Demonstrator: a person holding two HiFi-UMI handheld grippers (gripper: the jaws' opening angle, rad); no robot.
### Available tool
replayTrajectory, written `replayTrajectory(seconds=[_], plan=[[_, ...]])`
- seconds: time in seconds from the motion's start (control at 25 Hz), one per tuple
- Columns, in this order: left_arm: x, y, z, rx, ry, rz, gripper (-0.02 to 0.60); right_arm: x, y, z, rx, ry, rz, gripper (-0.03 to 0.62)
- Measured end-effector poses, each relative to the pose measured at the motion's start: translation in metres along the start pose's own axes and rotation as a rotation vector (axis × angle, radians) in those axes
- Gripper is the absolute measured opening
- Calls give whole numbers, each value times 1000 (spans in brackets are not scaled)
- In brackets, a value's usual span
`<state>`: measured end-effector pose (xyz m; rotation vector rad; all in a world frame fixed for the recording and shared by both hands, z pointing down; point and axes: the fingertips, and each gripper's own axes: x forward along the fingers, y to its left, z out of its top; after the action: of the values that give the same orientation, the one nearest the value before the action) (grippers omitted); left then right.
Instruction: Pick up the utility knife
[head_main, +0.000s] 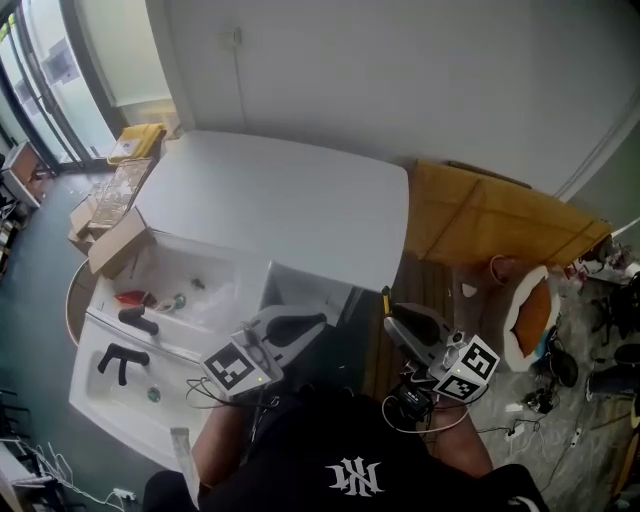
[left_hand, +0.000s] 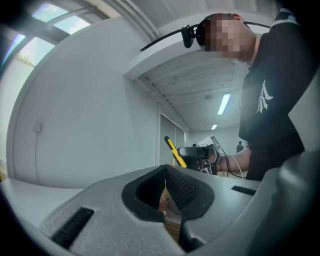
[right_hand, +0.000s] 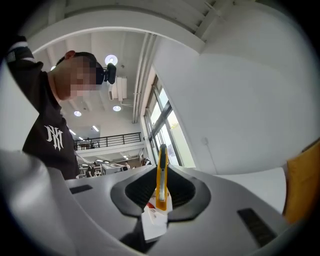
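The yellow utility knife (right_hand: 160, 172) stands upright between the pads of my right gripper (right_hand: 161, 196), which is shut on it; a white tag (right_hand: 152, 222) hangs under the handle. In the head view the right gripper (head_main: 398, 322) is held in front of the person's body, off the table's near right corner, and the knife's tip (head_main: 386, 298) pokes out past its jaws. My left gripper (head_main: 312, 323) is beside it, over the white bins, its pads together with nothing between them. The left gripper view looks across its shut jaws (left_hand: 165, 186) at the knife (left_hand: 174, 152) in the right gripper (left_hand: 199, 154).
A white table (head_main: 280, 195) lies ahead. White bins (head_main: 110, 395) at the left hold black handles and small tools, with a cardboard box (head_main: 115, 245) behind them. Brown cardboard sheets (head_main: 490, 220) and floor clutter (head_main: 560, 360) lie to the right.
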<state>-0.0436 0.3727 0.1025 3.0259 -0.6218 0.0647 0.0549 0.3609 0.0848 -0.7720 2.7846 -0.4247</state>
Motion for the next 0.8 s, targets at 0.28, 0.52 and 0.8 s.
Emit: replayTrajectory(seconds=[0.28,0.52,0.8], plan=[[9,-2,-5,25,16,-9,6,0,1,0,-23,-3,13,54],[4,5,-10,17,35,-25,6,-1,-3,-3,-45,24,-37,54],[7,5,-13,31,25,-86,6,-4,-1,-8,-49,18,-67,54]])
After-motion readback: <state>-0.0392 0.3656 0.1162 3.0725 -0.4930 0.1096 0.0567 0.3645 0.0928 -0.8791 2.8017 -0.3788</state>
